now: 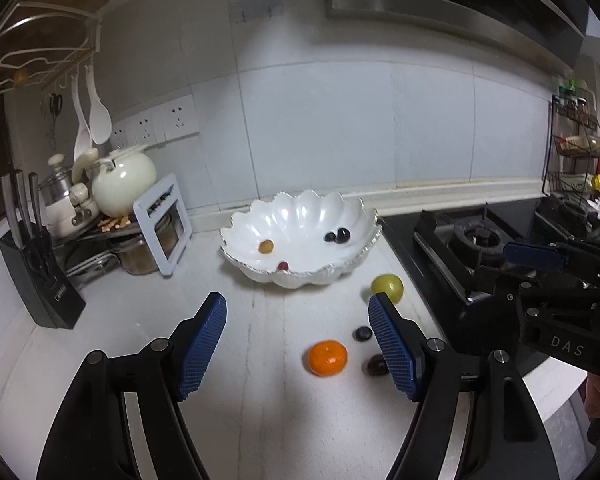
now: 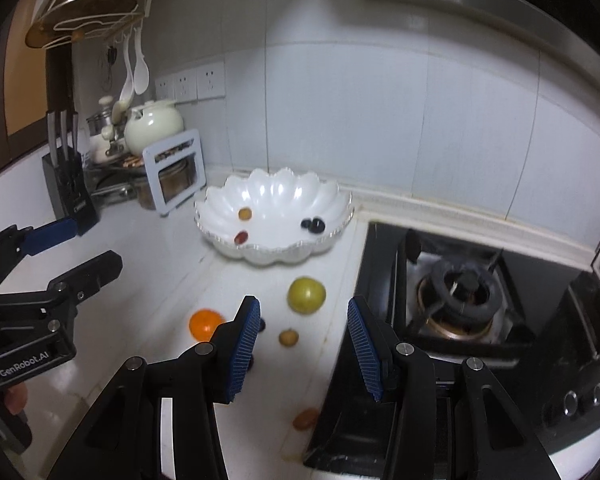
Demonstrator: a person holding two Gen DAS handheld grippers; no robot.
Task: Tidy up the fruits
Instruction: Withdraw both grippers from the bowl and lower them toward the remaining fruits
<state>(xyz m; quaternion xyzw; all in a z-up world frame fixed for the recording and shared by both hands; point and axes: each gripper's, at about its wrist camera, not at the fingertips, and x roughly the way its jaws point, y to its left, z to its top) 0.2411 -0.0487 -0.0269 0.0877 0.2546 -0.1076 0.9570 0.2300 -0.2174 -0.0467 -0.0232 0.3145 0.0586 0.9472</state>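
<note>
White kitchen counter (image 1: 260, 400) runs between a cluttered corner and a black gas stove (image 2: 460, 292), with a scalloped white bowl (image 1: 300, 216) as the centre of the scene. Inside the bowl lie a tan fruit (image 1: 266, 246), a red one (image 1: 283, 266) and two dark grapes (image 1: 337, 235). In front of the bowl on the counter sit a green fruit (image 2: 306, 295), an orange tangerine (image 1: 327, 357), two dark grapes (image 1: 363, 333) and a small tan fruit (image 2: 288, 337); another brownish fruit (image 2: 306, 419) lies nearer still, at the stove's edge. Behind and beside the bowl stand a white rack frame (image 1: 164, 224), a cream teapot (image 1: 124, 184) and a black knife block (image 1: 40, 276).

Left gripper (image 1: 296, 312) hangs in front of the bowl, jaws well apart and holding nothing. Right gripper (image 2: 304, 320) hovers over the green fruit, jaws parted and empty, stove just beside it.
</note>
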